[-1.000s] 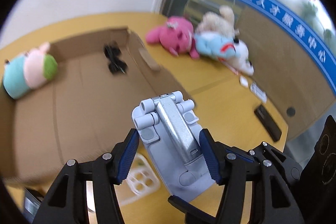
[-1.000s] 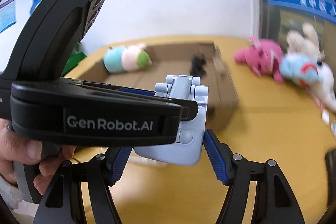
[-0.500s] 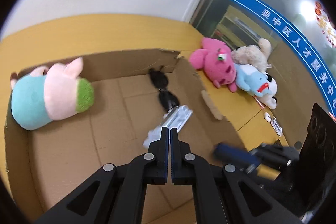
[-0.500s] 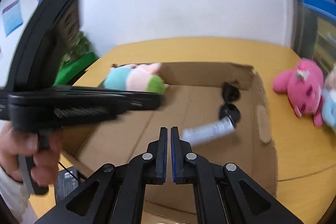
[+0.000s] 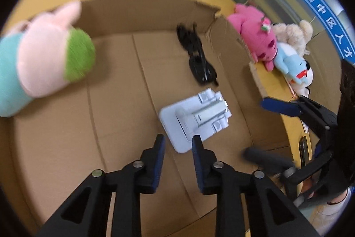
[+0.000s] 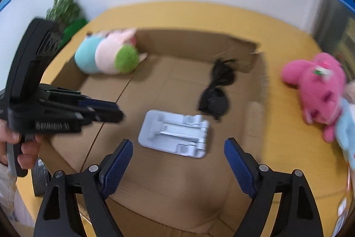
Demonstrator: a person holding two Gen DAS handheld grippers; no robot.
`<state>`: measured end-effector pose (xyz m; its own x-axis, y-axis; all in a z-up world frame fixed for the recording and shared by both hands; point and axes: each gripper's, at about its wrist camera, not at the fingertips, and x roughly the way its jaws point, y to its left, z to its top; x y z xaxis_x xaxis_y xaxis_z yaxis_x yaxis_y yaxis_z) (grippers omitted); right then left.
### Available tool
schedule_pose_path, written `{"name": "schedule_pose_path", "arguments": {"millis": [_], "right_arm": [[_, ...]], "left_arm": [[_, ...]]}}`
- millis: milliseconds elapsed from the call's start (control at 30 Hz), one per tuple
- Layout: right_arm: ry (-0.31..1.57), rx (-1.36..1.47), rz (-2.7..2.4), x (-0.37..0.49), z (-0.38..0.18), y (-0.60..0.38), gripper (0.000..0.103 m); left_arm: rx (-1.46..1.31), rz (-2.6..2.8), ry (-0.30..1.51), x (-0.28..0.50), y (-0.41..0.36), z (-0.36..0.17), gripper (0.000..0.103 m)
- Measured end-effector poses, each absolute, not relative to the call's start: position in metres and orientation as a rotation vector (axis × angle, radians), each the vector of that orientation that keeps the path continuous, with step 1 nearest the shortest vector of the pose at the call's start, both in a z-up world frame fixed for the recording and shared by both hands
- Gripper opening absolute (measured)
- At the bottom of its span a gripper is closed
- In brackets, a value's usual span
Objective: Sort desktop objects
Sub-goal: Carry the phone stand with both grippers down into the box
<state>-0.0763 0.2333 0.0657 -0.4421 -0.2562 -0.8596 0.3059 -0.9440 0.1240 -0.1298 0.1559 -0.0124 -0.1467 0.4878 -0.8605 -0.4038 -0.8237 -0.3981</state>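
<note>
Both hand-held grippers, left gripper (image 5: 178, 143) and right gripper (image 6: 178, 149), have just been opening with nothing between them above the pale grey folding stand (image 6: 174, 133); a careless regrasp could shove it against the black sunglasses (image 6: 216, 92).

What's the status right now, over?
Left gripper and right gripper open, jaws just opening, nothing between them. Phone stand flat in cardboard box, beside sunglasses. Nothing blocking.

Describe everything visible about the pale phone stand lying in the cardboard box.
The phone stand is pale blue-grey plastic with a silvery metal arm folded flat along its middle and hinge knuckles at one end. It lies flat on the floor of the cardboard box, near the sunglasses but apart from them. Nothing grips it: both claws are open and clear of it.
</note>
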Motion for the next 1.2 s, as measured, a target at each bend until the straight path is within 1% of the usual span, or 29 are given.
{"name": "schedule_pose_path", "arguments": {"millis": [33,67,133,200,267,300,333,367,433,500,533,633,700,800,833,1000,1033,1067,1100,1133,1167,1200], "right_arm": [[0.092,1.457,-2.358,-0.082,0.058,0.224,0.075],[0.124,1.483,-2.312,-0.087,0.050,0.216,0.071],[0.226,1.560,-2.268,-0.097,0.030,0.203,0.057],[0.261,1.617,-2.263,-0.105,0.017,0.202,0.053],[0.221,1.652,-2.273,-0.110,0.010,0.211,0.052],[0.216,1.652,-2.277,-0.110,0.010,0.213,0.049],[0.214,1.656,-2.274,-0.110,0.010,0.214,0.047],[0.221,1.664,-2.271,-0.110,0.010,0.214,0.047],[0.234,1.677,-2.276,-0.111,0.010,0.215,0.043],[0.253,1.675,-2.298,-0.110,0.011,0.217,0.040],[0.257,1.667,-2.313,-0.108,0.013,0.219,0.040],[0.258,1.692,-2.316,-0.115,0.010,0.224,0.043],[0.255,1.736,-2.267,-0.122,-0.002,0.226,0.044],[0.176,1.727,-2.263,-0.123,-0.001,0.234,0.043],[0.185,1.712,-2.278,-0.120,0.000,0.234,0.038],[0.254,1.676,-2.301,-0.107,0.007,0.227,0.038],[0.239,1.671,-2.309,-0.105,0.009,0.227,0.036],[0.219,1.658,-2.324,-0.104,0.013,0.228,0.032],[0.222,1.656,-2.337,-0.103,0.015,0.229,0.021],[0.198,1.639,-2.342,-0.102,0.020,0.229,0.017],[0.166,1.623,-2.322,-0.102,0.025,0.227,0.007],[0.117,1.607,-2.277,-0.102,0.028,0.224,0.000]], "left_arm": [[-1.574,1.998,-0.106,-0.132,0.159,-0.018,0.024],[-1.589,1.993,-0.108,-0.132,0.160,-0.021,0.024],[-1.617,1.987,-0.090,-0.134,0.166,-0.029,0.024],[-1.642,1.979,-0.085,-0.136,0.169,-0.035,0.024],[-1.651,1.964,-0.111,-0.138,0.171,-0.039,0.025],[-1.655,1.960,-0.119,-0.140,0.172,-0.040,0.025],[-1.653,1.963,-0.131,-0.141,0.172,-0.041,0.029],[-1.649,1.968,-0.134,-0.143,0.173,-0.041,0.037],[-1.662,1.992,-0.132,-0.146,0.173,-0.043,0.043],[-1.673,1.984,-0.158,-0.146,0.170,-0.046,0.044],[-1.674,1.975,-0.166,-0.145,0.168,-0.047,0.044],[-1.692,1.979,-0.157,-0.144,0.168,-0.049,0.056],[-1.705,1.970,-0.165,-0.144,0.169,-0.051,0.057],[-1.680,1.984,-0.224,-0.146,0.166,-0.052,0.056],[-1.666,1.986,-0.220,-0.145,0.168,-0.051,0.054],[-1.636,1.993,-0.214,-0.141,0.163,-0.050,0.053],[-1.629,2.013,-0.204,-0.140,0.159,-0.048,0.052],[-1.623,2.042,-0.185,-0.140,0.156,-0.044,0.048],[-1.616,2.063,-0.171,-0.140,0.152,-0.040,0.046],[-1.593,2.056,-0.194,-0.141,0.148,-0.035,0.035],[-1.572,2.008,-0.249,-0.143,0.145,-0.031,0.018],[-1.565,1.975,-0.265,-0.144,0.145,-0.027,0.000]]}}
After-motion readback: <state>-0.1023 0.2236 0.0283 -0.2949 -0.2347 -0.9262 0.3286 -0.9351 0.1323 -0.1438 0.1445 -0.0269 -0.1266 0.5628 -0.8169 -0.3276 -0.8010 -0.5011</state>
